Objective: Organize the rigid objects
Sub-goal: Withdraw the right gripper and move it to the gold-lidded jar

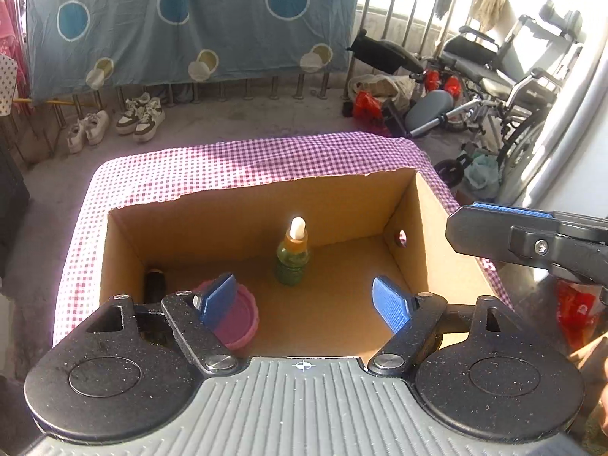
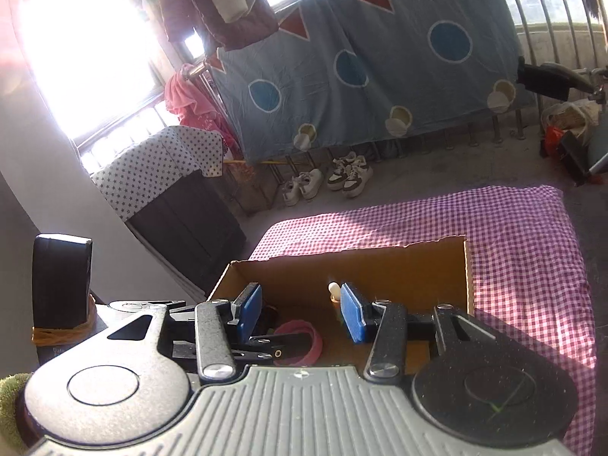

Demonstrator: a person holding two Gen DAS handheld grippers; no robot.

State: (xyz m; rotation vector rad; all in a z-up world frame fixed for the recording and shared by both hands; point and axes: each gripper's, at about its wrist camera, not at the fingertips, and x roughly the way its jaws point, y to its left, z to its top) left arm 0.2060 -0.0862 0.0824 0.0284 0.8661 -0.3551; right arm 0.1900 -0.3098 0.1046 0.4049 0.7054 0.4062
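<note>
A brown cardboard box (image 1: 342, 205) stands on a table with a purple checked cloth (image 1: 235, 159). Inside it a small green dropper bottle (image 1: 292, 254) with a white bulb stands upright, a pink round lid (image 1: 239, 315) lies at the left, and a dark object (image 1: 155, 285) sits in the left corner. My left gripper (image 1: 306, 302) is open and empty above the box's near side. My right gripper (image 2: 302, 313) is open and empty, just above the box (image 2: 399, 266); the pink lid (image 2: 304, 342) and bottle tip (image 2: 334, 290) show beyond it.
Sneakers (image 1: 140, 117) stand on the floor by a railing hung with a blue sheet (image 1: 190, 19). A wheelchair (image 1: 494, 87) and clutter fill the right. The right gripper's finger (image 1: 524, 231) reaches in from the right of the left wrist view. A covered cabinet (image 2: 167, 190) stands at left.
</note>
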